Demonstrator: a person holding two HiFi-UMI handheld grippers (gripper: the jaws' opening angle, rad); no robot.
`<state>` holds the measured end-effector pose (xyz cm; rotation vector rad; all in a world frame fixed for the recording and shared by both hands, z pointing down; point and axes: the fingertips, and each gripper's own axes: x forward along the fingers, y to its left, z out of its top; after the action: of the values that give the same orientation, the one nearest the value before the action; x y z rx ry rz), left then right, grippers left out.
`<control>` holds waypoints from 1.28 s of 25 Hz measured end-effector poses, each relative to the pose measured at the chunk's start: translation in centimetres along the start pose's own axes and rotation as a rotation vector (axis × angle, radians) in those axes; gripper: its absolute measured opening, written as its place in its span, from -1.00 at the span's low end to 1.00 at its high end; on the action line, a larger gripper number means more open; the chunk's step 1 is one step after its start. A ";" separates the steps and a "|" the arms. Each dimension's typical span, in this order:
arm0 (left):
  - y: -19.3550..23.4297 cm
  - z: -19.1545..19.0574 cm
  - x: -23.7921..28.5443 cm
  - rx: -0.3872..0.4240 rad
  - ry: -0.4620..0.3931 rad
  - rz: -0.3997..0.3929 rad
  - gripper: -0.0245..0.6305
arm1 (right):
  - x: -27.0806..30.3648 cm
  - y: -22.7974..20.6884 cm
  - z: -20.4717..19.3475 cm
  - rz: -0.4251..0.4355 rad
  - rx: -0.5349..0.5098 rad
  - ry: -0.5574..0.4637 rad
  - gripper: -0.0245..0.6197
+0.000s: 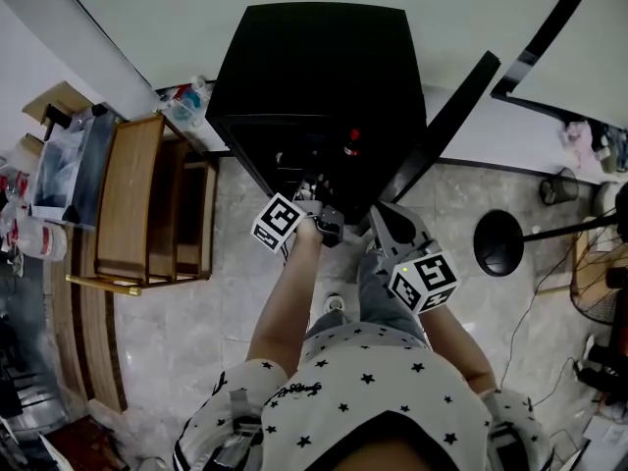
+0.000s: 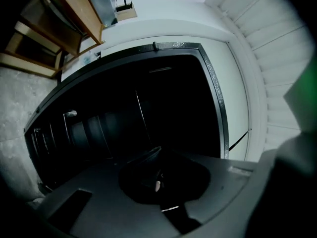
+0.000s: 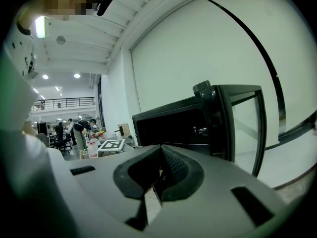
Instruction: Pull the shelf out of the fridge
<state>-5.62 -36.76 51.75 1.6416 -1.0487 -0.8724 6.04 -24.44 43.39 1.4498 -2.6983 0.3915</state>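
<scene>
A black mini fridge (image 1: pixel 314 67) stands on the floor against the wall, with its door (image 1: pixel 442 126) swung open to the right. My left gripper (image 1: pixel 316 214) reaches into the fridge's opening. Its jaws (image 2: pixel 157 155) are shut, facing the dark interior (image 2: pixel 124 118), where faint wire lines of a shelf (image 2: pixel 142 114) show. The dark hides whether anything sits between the pads. My right gripper (image 1: pixel 385 226) hangs just right of the left one, outside the opening. It (image 3: pixel 159 162) is shut and empty, and looks up at the fridge (image 3: pixel 173 123) and door (image 3: pixel 242 123).
A wooden shelving unit (image 1: pixel 147 204) stands left of the fridge, with bottles (image 1: pixel 186 96) behind it. A round black stand base (image 1: pixel 500 243) and cables lie on the floor to the right. People (image 3: pixel 79 130) work far off in the hall.
</scene>
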 end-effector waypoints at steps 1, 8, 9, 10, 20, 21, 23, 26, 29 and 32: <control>0.0 -0.1 0.5 -0.009 0.000 -0.015 -0.89 | 0.1 -0.2 0.0 0.002 0.002 0.000 -0.94; 1.3 -0.5 4.3 -0.108 -0.041 -0.072 -0.68 | 0.7 -1.8 0.2 0.008 0.007 0.005 -0.94; 1.5 -0.4 4.8 -0.126 -0.053 -0.079 -0.58 | 0.7 -2.0 0.2 0.008 0.008 0.006 -0.94; 1.7 -0.3 5.2 -0.142 -0.065 -0.085 -0.54 | 0.8 -2.2 0.3 0.009 0.008 0.007 -0.94; 3.9 1.3 8.6 -0.220 -0.152 -0.087 -0.41 | 1.9 -3.3 0.4 0.033 0.004 0.023 -0.94; 4.0 1.4 9.0 -0.220 -0.155 -0.089 -0.41 | 1.9 -3.4 0.4 0.035 0.004 0.025 -0.94; 4.1 1.6 9.7 -0.219 -0.160 -0.094 -0.41 | 2.1 -3.5 0.3 0.040 0.003 0.032 -0.94; 4.0 1.8 10.8 -0.214 -0.159 -0.112 -0.41 | 2.2 -3.7 0.3 0.047 0.002 0.043 -0.94; 4.1 2.1 11.6 -0.219 -0.165 -0.137 -0.41 | 2.2 -3.9 0.1 0.053 -0.002 0.052 -0.94; 4.2 2.5 12.1 -0.228 -0.174 -0.163 -0.41 | 2.4 -4.0 0.0 0.057 -0.005 0.060 -0.94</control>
<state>-4.31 -49.54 54.22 1.4932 -0.9029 -1.2151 8.02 -28.47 44.59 1.3396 -2.6961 0.4246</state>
